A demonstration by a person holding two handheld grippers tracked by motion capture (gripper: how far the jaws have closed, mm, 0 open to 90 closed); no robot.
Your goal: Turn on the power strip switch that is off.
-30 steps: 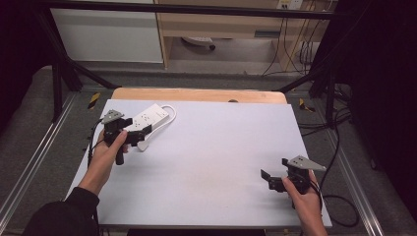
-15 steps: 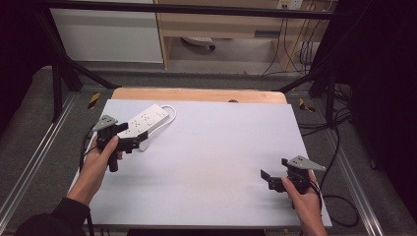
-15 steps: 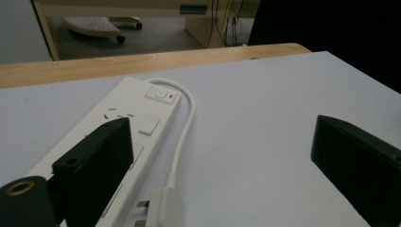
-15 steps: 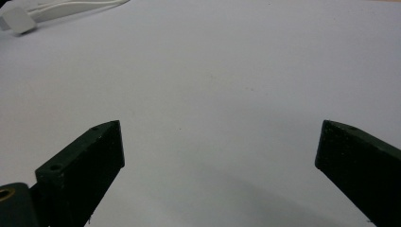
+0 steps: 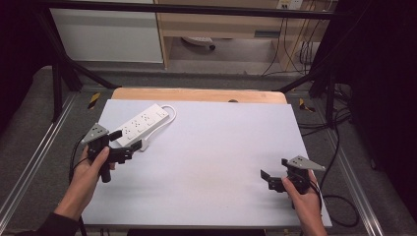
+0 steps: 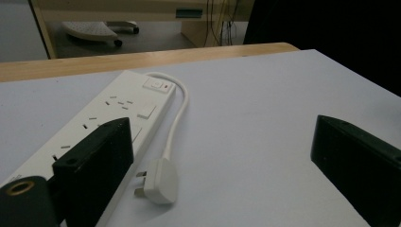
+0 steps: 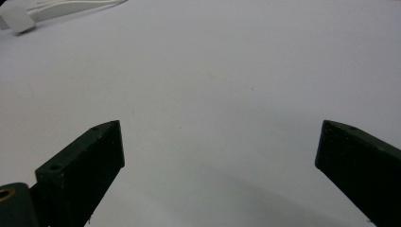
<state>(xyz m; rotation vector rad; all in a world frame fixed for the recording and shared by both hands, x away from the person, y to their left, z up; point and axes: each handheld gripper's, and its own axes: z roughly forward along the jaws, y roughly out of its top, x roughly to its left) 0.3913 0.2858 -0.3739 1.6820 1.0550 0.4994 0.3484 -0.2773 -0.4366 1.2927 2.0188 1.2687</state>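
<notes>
A white power strip lies at the far left of the pale table, its cable looping back to a white plug on the tabletop. My left gripper is open beside the strip's near end, its jaws either side of the plug. In the left gripper view the strip, cable and plug lie just ahead of the wide-open left gripper. My right gripper stands open near the front right corner. The right gripper view has the right gripper open over bare tabletop, with the plug far off.
A wooden strip runs along the table's far edge. Black frame bars and metal rails flank the table. Cables hang off the right side. A cabinet and a wooden desk stand beyond.
My left gripper has drawn back along the power strip toward the front-left, from over the strip to its near end by the plug. The right gripper has stayed still.
</notes>
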